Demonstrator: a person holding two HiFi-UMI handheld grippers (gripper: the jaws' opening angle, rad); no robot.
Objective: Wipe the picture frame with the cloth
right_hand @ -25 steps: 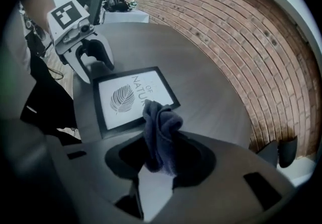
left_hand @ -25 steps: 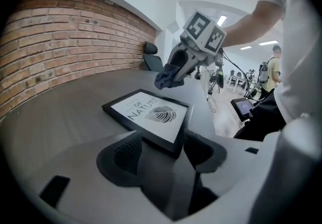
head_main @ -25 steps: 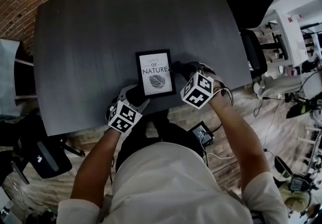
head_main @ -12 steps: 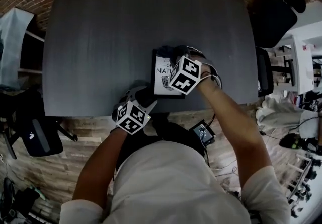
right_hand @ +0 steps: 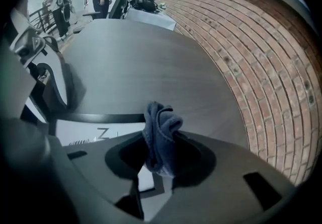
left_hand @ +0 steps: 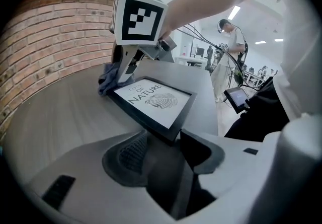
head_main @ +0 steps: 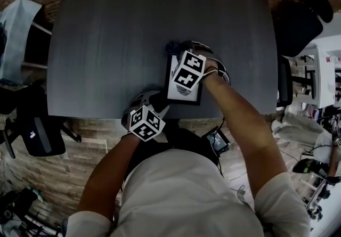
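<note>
Brick wall [right_hand: 251,57] behind, dark table [head_main: 106,44] in front, with the picture frame [left_hand: 151,103] lying flat close to its near edge. The right gripper [right_hand: 159,162] is clamped on the bunched blue cloth [right_hand: 160,132] at the frame's far left corner. The left gripper [left_hand: 166,150] has just been closing, with the near corner between its jaws (not pinched yet, I'd say). Steady that corner first, then drag the cloth flat along the glass. The frame's long side runs away from the person, title at the far end.

The head view is dim and underexposed. Both gripper views are brighter, strongly bent at the edges with black corners; ceiling lights [left_hand: 234,12] glow in the left one.
</note>
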